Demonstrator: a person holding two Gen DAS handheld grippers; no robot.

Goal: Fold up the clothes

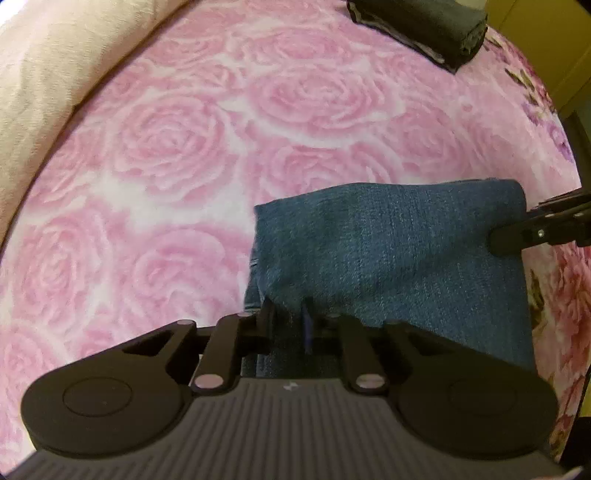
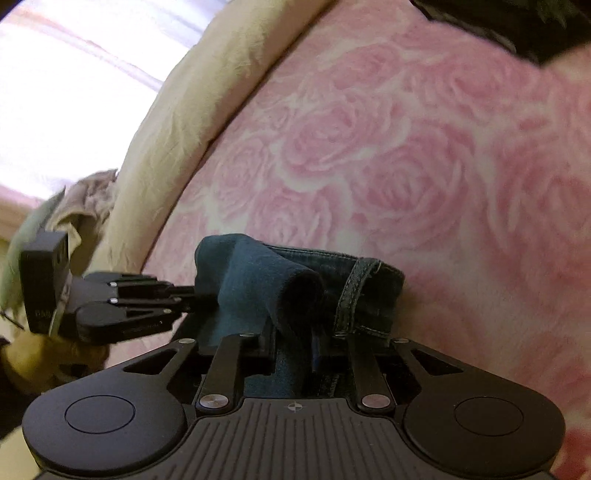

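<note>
Jeans [image 1: 399, 251] folded, near edge hidden behind fingers [image 1: 266, 317]

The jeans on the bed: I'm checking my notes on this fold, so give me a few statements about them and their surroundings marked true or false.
1. The blue jeans lie on a pink rose-patterned blanket. True.
2. Denim sits between the right gripper's fingers. True.
3. The jeans are spread out flat at full length. False: they are folded into a compact bundle.
4. A folded dark garment lies farther up the blanket. True.
5. The left gripper hovers far from the jeans. False: it is at their edge.
</note>
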